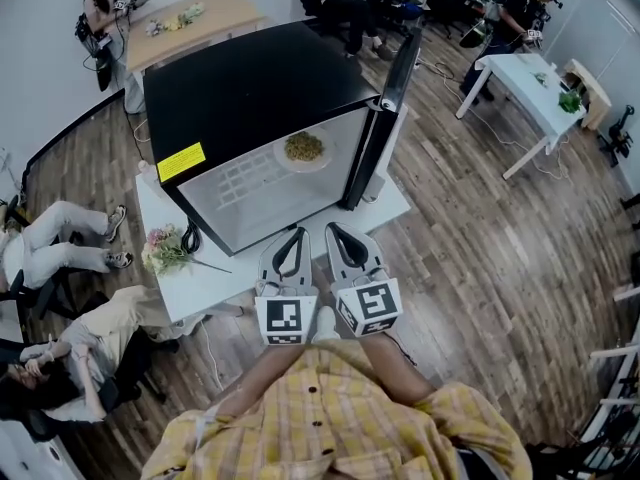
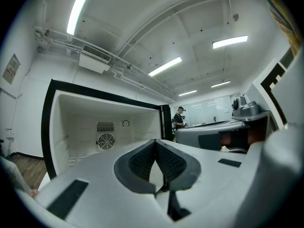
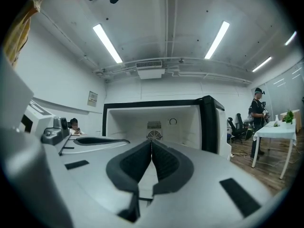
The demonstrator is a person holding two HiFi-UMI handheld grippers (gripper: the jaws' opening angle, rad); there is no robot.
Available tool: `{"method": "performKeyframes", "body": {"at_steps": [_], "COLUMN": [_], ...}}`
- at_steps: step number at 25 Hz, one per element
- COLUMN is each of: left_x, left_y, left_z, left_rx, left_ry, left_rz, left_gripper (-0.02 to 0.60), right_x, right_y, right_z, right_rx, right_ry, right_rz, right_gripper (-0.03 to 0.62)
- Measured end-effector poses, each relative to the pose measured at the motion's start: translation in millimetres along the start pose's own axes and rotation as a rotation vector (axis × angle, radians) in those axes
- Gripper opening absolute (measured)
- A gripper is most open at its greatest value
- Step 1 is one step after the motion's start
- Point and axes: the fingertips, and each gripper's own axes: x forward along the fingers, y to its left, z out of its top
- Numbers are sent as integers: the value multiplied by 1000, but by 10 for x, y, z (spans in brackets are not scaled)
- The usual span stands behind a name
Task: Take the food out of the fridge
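A black mini fridge (image 1: 250, 88) stands on a low white table (image 1: 215, 283), its door (image 1: 392, 98) swung open to the right. Inside, on the white shelf, sits a plate of brownish food (image 1: 304, 149). My left gripper (image 1: 296, 234) and right gripper (image 1: 334, 230) are held side by side just in front of the opening, short of the plate. Both point level into the fridge. In the left gripper view the left gripper (image 2: 155, 141) has its pads together and holds nothing. The right gripper (image 3: 151, 141) looks the same in its own view. The fridge's white interior (image 3: 152, 115) shows ahead; the plate is hidden behind the jaws.
A bunch of flowers (image 1: 165, 250) lies on the white table's left part. People sit on the floor at the left (image 1: 70, 243). A wooden table (image 1: 195, 18) stands behind the fridge, and a white table (image 1: 530, 83) with a person beside it at far right.
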Motion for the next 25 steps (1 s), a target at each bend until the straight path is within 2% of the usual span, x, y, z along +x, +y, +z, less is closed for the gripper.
{"method": "performKeyframes", "body": {"at_steps": [12,14,16,19,23,25], "left_x": [371,420,465,512,557,556], "left_y": [181,238,278,306,372,404], "left_z": [-3,-4,-11,-41,-100,-127], "left_rx": [34,38,43,43,50,52], "left_ry": [26,30,36,44,57,67], "left_rz": [44,55,65,76,94,108], "left_gripper": [8,8,8,8,8,8], "right_x": [476,561,645,752,918,980], "right_y": [-293,-343,-405,-520,-642,-690], "right_z": [1,-31,-118,-339,-549,-636], "right_rx": [49,83,208,510,908,1072], "right_ry": [-2,5,16,36,22,13], "right_rz": [41,45,62,87,134,141], "right_gripper": [8,9,9,12,87,115]}}
